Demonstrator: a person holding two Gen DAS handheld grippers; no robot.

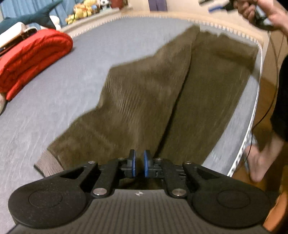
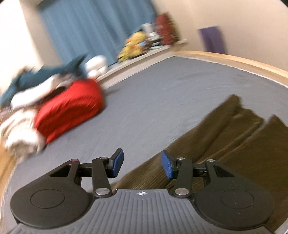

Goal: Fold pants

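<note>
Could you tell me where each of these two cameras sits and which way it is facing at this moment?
Left wrist: on the left gripper, tilted down along the olive pants towards the bed's far edge; its jaws stand nearly shut with nothing between them; the person's other hand with the right gripper and a bare foot show.
Right wrist: on the right gripper, jaws open and empty, looking across the grey bed towards the blue curtain; no body part shows.
Shared: pants, bed, red blanket.
</note>
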